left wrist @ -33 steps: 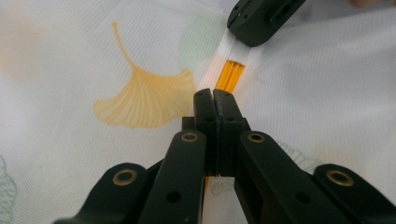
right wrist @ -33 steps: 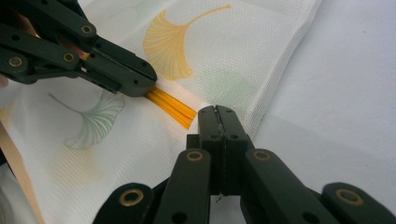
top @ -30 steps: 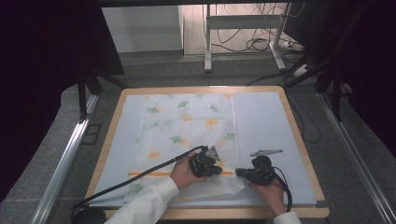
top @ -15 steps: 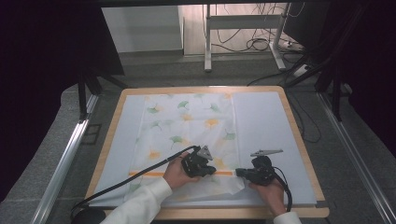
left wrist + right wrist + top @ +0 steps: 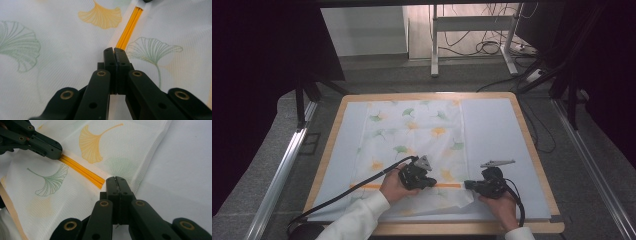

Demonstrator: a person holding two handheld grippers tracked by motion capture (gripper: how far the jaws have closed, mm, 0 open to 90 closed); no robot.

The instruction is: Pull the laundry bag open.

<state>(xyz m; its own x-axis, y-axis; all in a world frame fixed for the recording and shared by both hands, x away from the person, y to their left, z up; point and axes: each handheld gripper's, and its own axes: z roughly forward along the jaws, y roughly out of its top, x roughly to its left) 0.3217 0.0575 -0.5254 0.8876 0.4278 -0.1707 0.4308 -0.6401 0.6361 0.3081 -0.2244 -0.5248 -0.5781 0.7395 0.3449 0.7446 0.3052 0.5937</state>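
Item: ginkgo-print cloth (image 5: 412, 135), lying flat on the tabletop (image 5: 532, 150), its near edge folded over.
Orange stripe (image 5: 447, 185): running left to right along the fold, between both claws.
Left claw (image 5: 432, 181): jaws pressing together at the stripe's left part.
Right claw (image 5: 467, 185): jaws pinching shut at the stripe's right end, beside the cloth's right edge.
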